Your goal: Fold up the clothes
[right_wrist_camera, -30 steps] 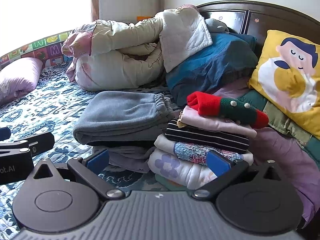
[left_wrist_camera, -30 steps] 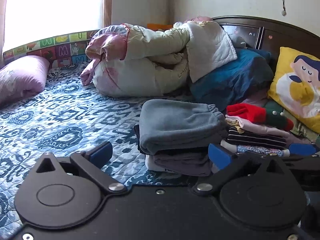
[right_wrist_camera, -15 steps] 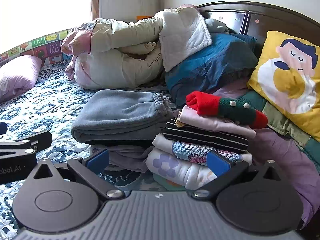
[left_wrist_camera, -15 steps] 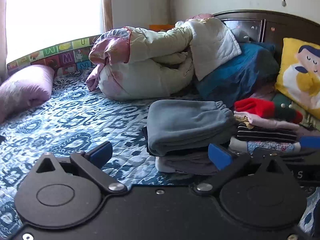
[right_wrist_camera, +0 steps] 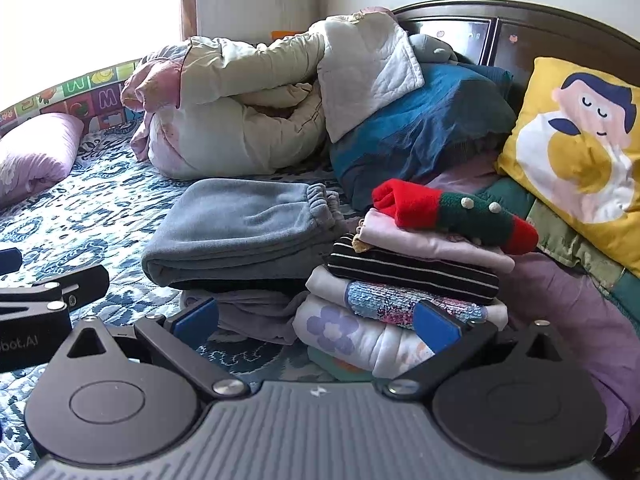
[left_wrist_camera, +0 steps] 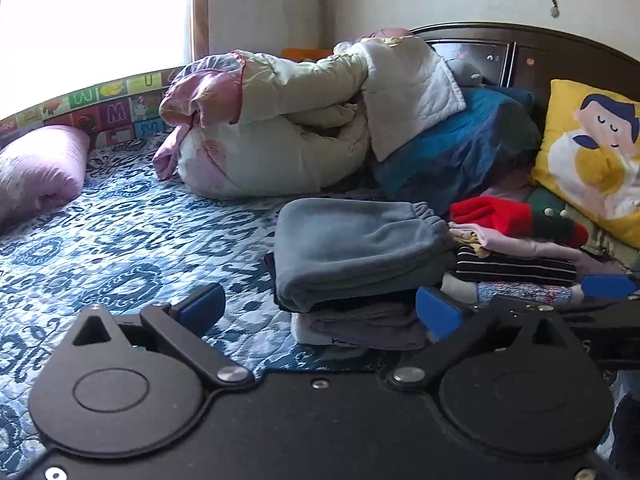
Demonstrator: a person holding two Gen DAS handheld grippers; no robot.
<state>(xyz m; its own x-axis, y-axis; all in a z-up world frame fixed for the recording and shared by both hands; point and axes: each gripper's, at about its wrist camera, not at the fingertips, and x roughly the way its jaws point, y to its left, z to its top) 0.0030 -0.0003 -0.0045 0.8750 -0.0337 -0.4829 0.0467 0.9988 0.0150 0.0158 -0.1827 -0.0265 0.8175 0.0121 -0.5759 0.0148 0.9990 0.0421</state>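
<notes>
Two stacks of folded clothes sit on the bed. The left stack has folded grey fleece trousers (left_wrist_camera: 356, 248) (right_wrist_camera: 240, 232) on top of darker garments. The right stack (right_wrist_camera: 412, 280) (left_wrist_camera: 516, 264) holds a black striped top, a floral piece and pink clothes, with a red and green knit item (right_wrist_camera: 452, 212) on top. My left gripper (left_wrist_camera: 320, 312) is open and empty, just in front of the grey stack. My right gripper (right_wrist_camera: 316, 320) is open and empty, in front of the right stack. Part of the left gripper (right_wrist_camera: 52, 292) shows in the right wrist view.
A bundled cream and pink duvet (left_wrist_camera: 272, 132) and a blue blanket (left_wrist_camera: 452, 152) lie behind the stacks. A yellow cushion (right_wrist_camera: 576, 152) leans at the right by the dark headboard (right_wrist_camera: 500, 32). A pink pillow (left_wrist_camera: 36, 172) lies far left on the blue patterned quilt (left_wrist_camera: 120, 240).
Both views shift only slightly; the left gripper has drifted a little, so the stacks sit a bit further right in its view. Both grippers stay open and empty.
</notes>
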